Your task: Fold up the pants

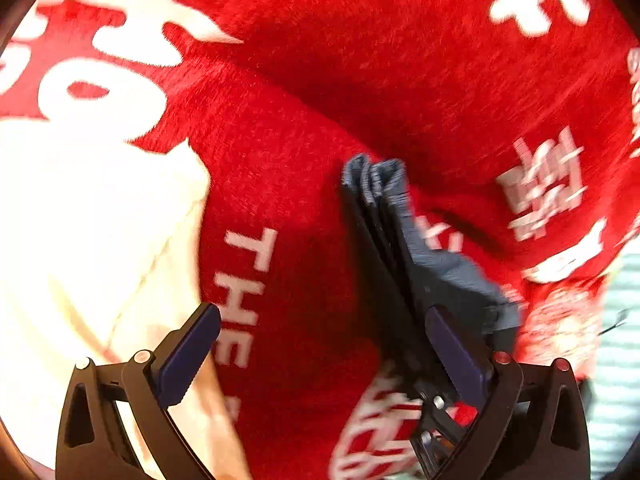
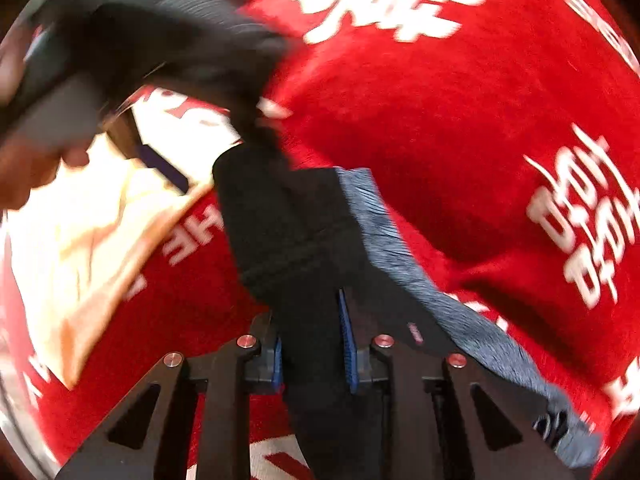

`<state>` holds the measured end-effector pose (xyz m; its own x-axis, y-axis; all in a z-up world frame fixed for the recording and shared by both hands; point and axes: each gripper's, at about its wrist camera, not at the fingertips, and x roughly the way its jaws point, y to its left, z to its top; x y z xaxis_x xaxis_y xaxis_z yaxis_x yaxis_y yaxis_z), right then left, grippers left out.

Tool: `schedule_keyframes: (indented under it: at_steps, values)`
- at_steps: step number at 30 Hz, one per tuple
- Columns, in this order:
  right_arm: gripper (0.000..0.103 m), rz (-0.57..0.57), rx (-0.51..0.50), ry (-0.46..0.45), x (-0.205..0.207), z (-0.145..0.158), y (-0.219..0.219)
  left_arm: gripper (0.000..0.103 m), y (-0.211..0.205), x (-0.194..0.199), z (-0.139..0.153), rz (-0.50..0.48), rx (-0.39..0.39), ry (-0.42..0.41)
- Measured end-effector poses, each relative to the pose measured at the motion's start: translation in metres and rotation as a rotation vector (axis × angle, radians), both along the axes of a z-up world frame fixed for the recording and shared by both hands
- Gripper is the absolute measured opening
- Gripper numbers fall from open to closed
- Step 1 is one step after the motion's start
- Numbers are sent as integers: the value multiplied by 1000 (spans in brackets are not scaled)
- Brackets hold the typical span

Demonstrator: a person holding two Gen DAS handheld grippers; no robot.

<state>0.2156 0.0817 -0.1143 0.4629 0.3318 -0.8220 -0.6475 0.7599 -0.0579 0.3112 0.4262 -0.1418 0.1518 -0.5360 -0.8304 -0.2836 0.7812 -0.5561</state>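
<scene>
The right claw (image 2: 312,344) is clamped on a dark bunched fold of the pants (image 2: 288,232), which hang lifted above the red blanket (image 2: 460,128) with white lettering. The left claw (image 1: 320,344) stands wide, its pads pressing on nothing, the pants' gathered blue-grey edge lying against its right finger (image 1: 456,352). This looks like a hand-over between folds; next the left claw likely needs a fresh hold on a free edge, near the cream cloth (image 1: 80,240).
</scene>
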Motion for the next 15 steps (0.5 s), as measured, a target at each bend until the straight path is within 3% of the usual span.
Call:
schedule_keyframes:
  at_steps: [3, 6, 10, 15]
  values:
    - [25, -41, 40, 20, 9, 7, -12, 102, 2, -3, -5, 33, -16, 50]
    - [25, -25, 23, -7, 4, 11, -16, 102, -21, 6, -17, -30, -12, 124]
    - [25, 5, -25, -55, 0, 10, -15, 102, -50, 22, -13, -81, -14, 129]
    - [24, 22, -63, -102, -1, 6, -17, 102, -52, 31, -11, -97, 20, 184]
